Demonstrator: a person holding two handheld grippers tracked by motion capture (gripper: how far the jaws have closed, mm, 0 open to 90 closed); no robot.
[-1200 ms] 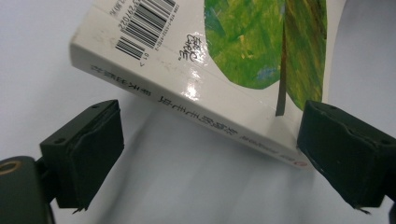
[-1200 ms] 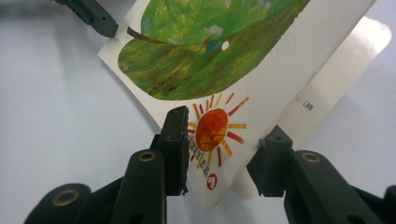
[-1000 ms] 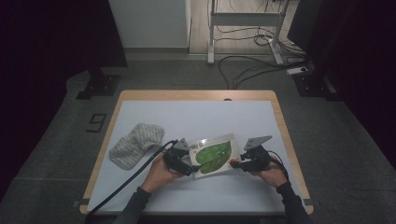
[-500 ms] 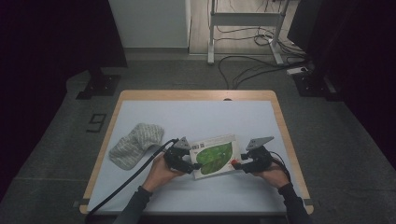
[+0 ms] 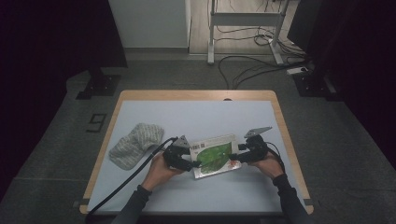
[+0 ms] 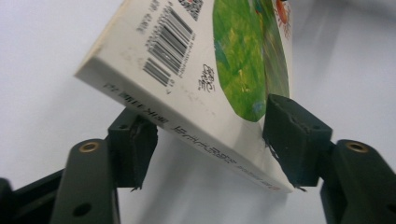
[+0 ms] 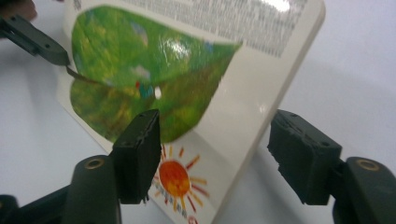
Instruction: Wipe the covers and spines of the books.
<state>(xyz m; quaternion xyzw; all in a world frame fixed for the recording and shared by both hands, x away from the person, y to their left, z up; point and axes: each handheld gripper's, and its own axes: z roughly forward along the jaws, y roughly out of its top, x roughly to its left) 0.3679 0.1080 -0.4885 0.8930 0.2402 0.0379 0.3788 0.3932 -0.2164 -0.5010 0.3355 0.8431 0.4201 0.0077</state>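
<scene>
A white board book (image 5: 215, 156) with a green leaf and an orange sun on its cover sits tilted near the table's front, between my two grippers. My left gripper (image 5: 195, 164) holds its spine corner. In the left gripper view the jaws (image 6: 210, 144) have just been closing, and now one pad is under the book (image 6: 187, 70) and the other pressed on the cover. My right gripper (image 5: 236, 156) is at the book's opposite edge and its jaws (image 7: 219, 158) have just been opening. One pad hangs over the cover (image 7: 187, 70), while the other is clear of the edge.
A grey knitted cloth (image 5: 135, 144) lies crumpled at the left of the pale blue mat (image 5: 187, 116). The left gripper's black cable (image 5: 126, 182) trails off the front left edge. The table's wooden rim (image 5: 280, 126) runs close on the right.
The right gripper's jaws have opened off the book and the hand has slid slightly right. The left gripper's jaws have narrowed onto the book's spine corner.
</scene>
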